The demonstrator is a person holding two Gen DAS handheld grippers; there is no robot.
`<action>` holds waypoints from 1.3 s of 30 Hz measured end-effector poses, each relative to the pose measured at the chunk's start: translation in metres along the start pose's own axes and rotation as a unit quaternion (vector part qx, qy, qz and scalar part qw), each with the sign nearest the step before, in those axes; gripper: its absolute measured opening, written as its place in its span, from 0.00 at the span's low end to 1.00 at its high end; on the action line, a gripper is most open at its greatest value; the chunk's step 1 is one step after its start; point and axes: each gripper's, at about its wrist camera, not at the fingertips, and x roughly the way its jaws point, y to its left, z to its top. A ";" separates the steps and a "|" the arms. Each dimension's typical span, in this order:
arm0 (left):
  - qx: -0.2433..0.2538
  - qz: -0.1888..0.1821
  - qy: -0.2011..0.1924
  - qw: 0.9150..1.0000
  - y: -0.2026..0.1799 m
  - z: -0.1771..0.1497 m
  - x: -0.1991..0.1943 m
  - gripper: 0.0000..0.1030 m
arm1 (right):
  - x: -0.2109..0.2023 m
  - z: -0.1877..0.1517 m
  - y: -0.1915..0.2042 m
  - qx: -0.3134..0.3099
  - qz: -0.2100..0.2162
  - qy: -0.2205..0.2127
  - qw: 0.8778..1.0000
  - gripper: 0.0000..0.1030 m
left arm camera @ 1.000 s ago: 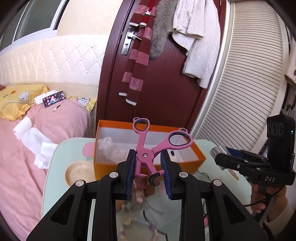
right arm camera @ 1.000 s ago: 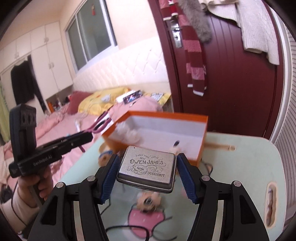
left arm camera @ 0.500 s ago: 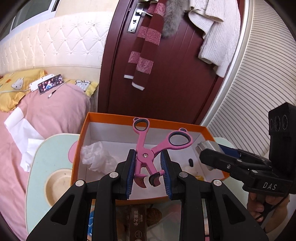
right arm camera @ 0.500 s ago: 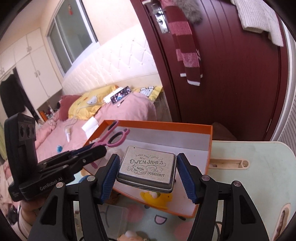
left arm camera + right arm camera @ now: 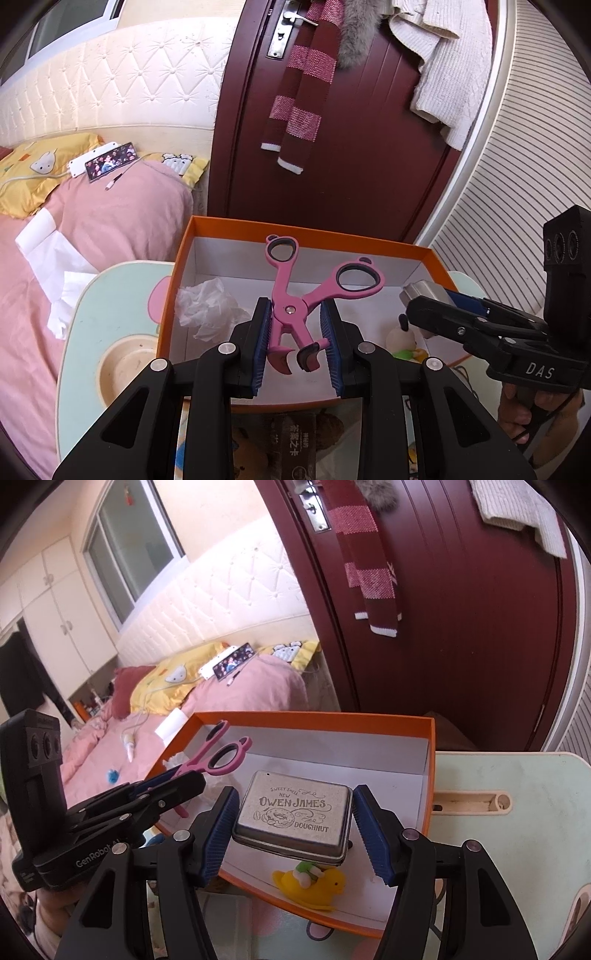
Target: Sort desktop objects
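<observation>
My left gripper (image 5: 295, 321) is shut on pink scissors (image 5: 284, 280), pinching them near the pivot with the handle loops pointing away and the blades splayed toward me. It hangs over the open orange box (image 5: 295, 229), above the white floor. My right gripper (image 5: 295, 797) is shut on a silver tin (image 5: 295, 808) lettered "Owen James Doughnut", held flat over the same box (image 5: 430, 775). In the right wrist view the left gripper (image 5: 173, 779) with the scissors (image 5: 221, 757) is to the left. Inside the box lie a crumpled tissue (image 5: 207, 306) and a yellow duck toy (image 5: 310, 882).
The box stands on a pale green child's table (image 5: 517, 849) with a round recess (image 5: 122, 365) at left and a slot (image 5: 472, 801) at right. A dark packet (image 5: 295, 435) lies in front of the box. A pink bed (image 5: 110, 229) lies left, a dark red door (image 5: 351, 166) behind.
Both grippers have moved forward and a little down, from in front of the box to over its inside. Each still grips the same thing.
</observation>
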 end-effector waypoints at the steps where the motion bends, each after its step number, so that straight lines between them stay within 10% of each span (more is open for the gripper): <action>1: -0.004 0.005 -0.002 1.000 0.001 0.001 -0.001 0.37 | -0.001 0.000 0.000 -0.001 0.000 -0.001 1.000 0.61; 4: -0.030 0.002 -0.021 0.999 0.007 0.002 -0.008 0.80 | -0.005 -0.001 -0.001 0.003 0.000 -0.006 1.000 0.62; 27: -0.037 -0.021 -0.071 0.997 0.022 -0.021 -0.089 0.80 | -0.112 -0.005 0.011 0.000 0.047 -0.104 0.994 0.75; 35: -0.026 0.005 -0.056 0.998 0.032 -0.051 -0.112 0.80 | -0.171 -0.017 0.009 -0.037 -0.049 -0.140 0.988 0.80; 39: -0.030 0.010 -0.016 0.999 0.039 -0.081 -0.110 0.80 | -0.189 -0.024 0.008 -0.086 -0.181 -0.113 0.973 0.82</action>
